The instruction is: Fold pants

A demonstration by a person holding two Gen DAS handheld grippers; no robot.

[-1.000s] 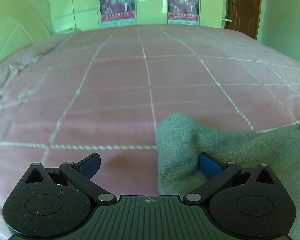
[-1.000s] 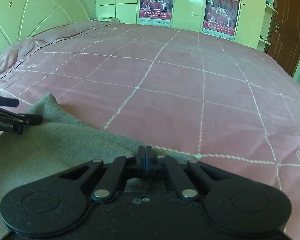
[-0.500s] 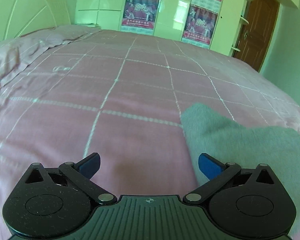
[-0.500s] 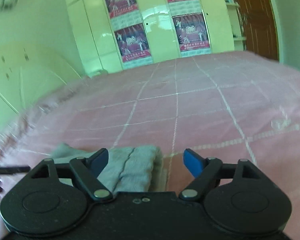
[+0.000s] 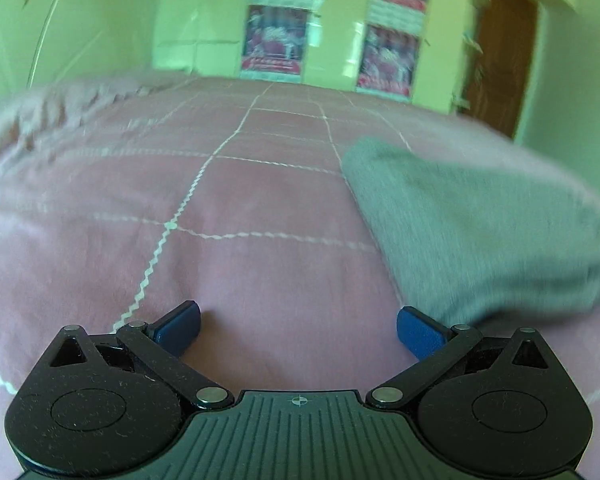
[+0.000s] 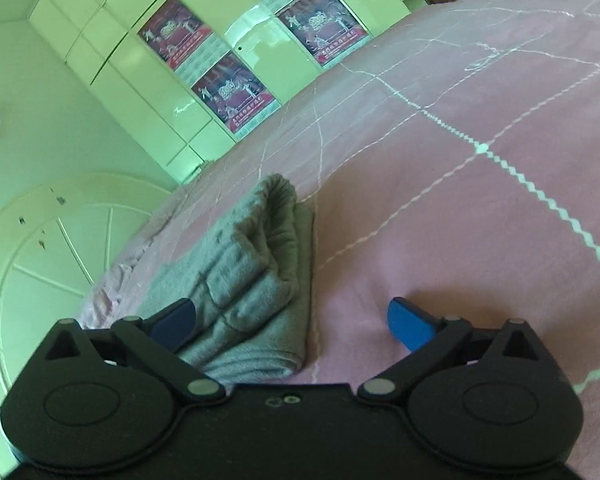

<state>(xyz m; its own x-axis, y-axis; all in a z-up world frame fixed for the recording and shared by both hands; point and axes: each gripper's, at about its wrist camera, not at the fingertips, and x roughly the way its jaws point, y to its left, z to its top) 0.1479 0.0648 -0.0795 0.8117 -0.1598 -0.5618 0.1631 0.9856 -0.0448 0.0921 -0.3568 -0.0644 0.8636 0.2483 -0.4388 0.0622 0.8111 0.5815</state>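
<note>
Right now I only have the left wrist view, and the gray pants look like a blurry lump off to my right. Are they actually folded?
Observer: Yes. The right wrist view shows the gray pants lying in stacked folded layers on the pink bedspread.
Operator: Is the right gripper holding them?
Observer: No. The right gripper is open and holds nothing; the bundle lies by its left finger.
Operator: Anything beyond the bundle?
Observer: A pale curved headboard.

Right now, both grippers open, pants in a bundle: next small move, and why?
Probably just back both away. The pants lie folded in stacked layers on the bed, and the left gripper and right gripper are open, holding nothing. No loose leg shows, though the left view is blurred.
</note>
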